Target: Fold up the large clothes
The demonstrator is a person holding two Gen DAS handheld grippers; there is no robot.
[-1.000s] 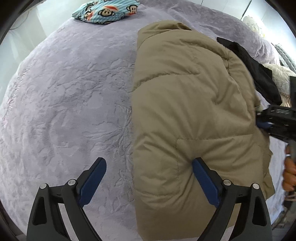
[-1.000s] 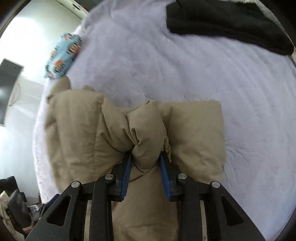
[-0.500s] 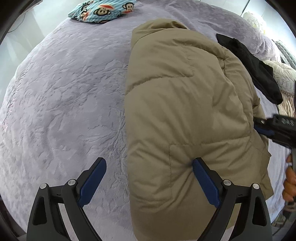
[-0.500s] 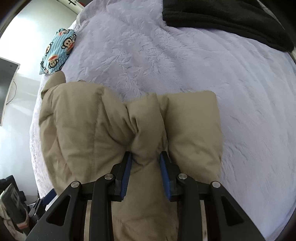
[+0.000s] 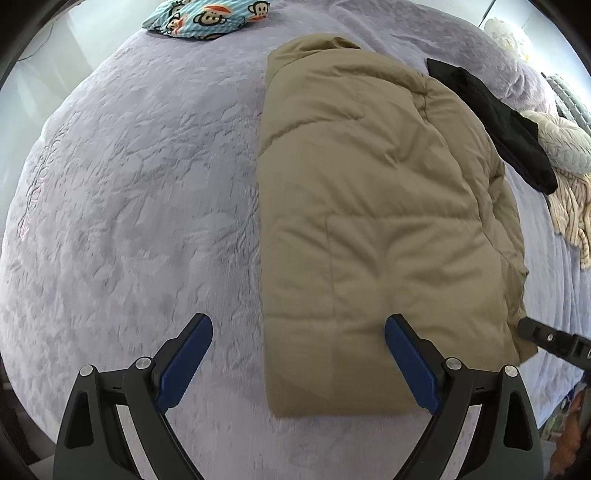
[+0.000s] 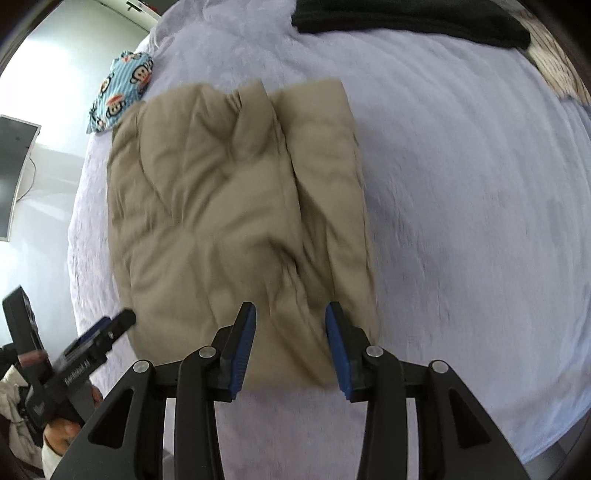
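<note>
Right gripper (image 6: pixel 290 317) has let go of the tan jacket (image 5: pixel 376 206), fingers parted | left gripper (image 5: pixel 299 339) spread wide, empty | jacket folded on lavender bedspread (image 5: pixel 129 184).

You see a tan quilted puffer jacket (image 5: pixel 376 206) of matt, puffy woven cloth on a lilac plush bedspread (image 5: pixel 140 206) with embossed, fuzzy pile; upper left, a printed cotton-like monkey-pattern cloth (image 5: pixel 207 16).
</note>
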